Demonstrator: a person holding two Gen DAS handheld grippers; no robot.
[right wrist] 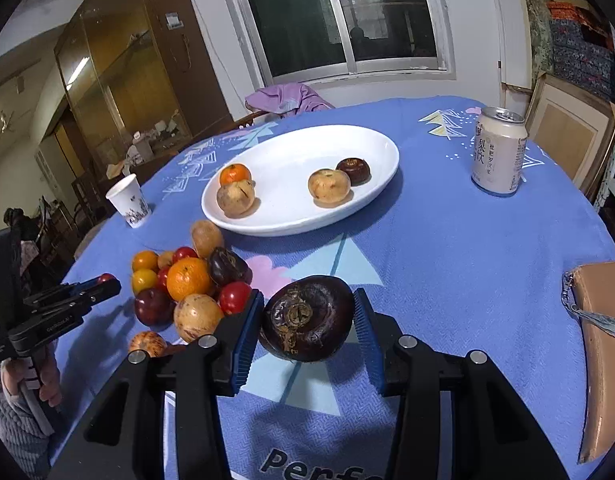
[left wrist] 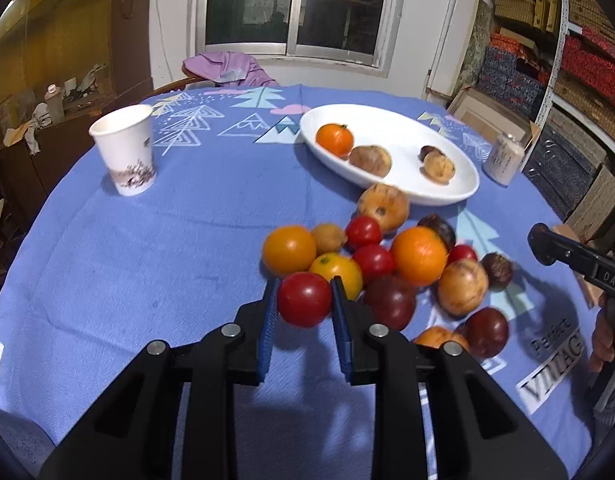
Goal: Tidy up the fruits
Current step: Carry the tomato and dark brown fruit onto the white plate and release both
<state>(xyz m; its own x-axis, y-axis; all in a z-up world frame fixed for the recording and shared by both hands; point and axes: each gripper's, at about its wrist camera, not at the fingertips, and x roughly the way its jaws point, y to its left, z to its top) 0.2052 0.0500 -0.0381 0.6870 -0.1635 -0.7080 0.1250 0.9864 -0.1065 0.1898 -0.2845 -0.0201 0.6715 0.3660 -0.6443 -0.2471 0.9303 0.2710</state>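
Blue woven cloth printed with pale trees (right wrist: 447, 264) covers the round table on which both grippers work, and the near-to-far order runs from the two held fruits, over the loose heap, to the dish. Nearest, the left gripper (left wrist: 304, 300) has its blue-padded fingers (left wrist: 269, 312) clamped on a small glossy red tomato (left wrist: 304, 299), which looks lifted just clear of the cloth at the near edge of the heap. The right gripper (right wrist: 309, 318) has its pads pressed on either side of a dark purple-brown round fruit with a dry scarred crown (right wrist: 307, 317), held above the cloth to the right of the heap; its shadow on the cloth below suggests it is off the surface. Just beyond lies the heap of mixed loose fruit (left wrist: 387, 264): oranges, small yellow and red tomatoes, tan-skinned round fruits and more dark ones, touching one another. Farther off stands the white oval ceramic dish (right wrist: 371, 196), already holding a small orange, two tan fruits and one dark fruit, apart in two pairs. A white paper cup (left wrist: 125, 152) stands well to the left and a pale drink can (right wrist: 497, 152) to the right of the dish. The step in hand appears to be the carry from heap to dish, with much fruit left to move. Next, each gripper needs to travel forward over the rim and lower onto bare dish floor, the dark fruit probably beside its like, before the fingers part.
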